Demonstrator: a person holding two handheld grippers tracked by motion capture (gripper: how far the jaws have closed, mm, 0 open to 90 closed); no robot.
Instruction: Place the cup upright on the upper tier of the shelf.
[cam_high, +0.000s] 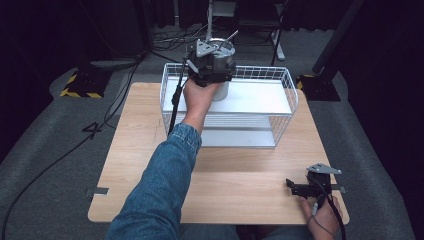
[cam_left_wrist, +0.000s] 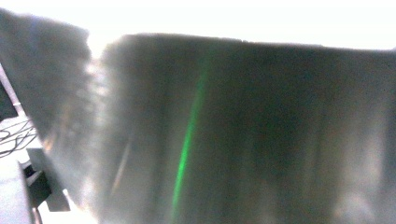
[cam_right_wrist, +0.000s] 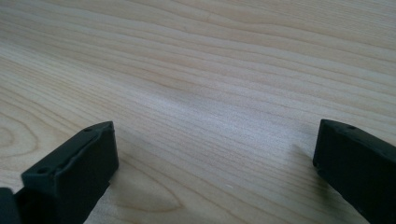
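A shiny metal pot (cam_high: 222, 91) stands at the back left of the top shelf of a white wire rack (cam_high: 288, 86). My left gripper (cam_high: 213, 65) is pressed against the pot's upper part, and its jaws seem closed on the wall. In the left gripper view the pot's blurred steel wall (cam_left_wrist: 261, 130) is very close, with a green streak reflected in it. My right gripper (cam_high: 293, 187) rests on the wooden table (cam_high: 225, 175) at the front right. It is open, with bare wood between its fingers (cam_right_wrist: 215, 149).
The rack has a lower shelf (cam_high: 240, 137) and takes up the back middle of the table. Cables (cam_high: 115, 100) and a black-and-yellow stand foot (cam_high: 82, 85) lie on the grey floor to the left. Another stand foot (cam_high: 320, 85) is at the right.
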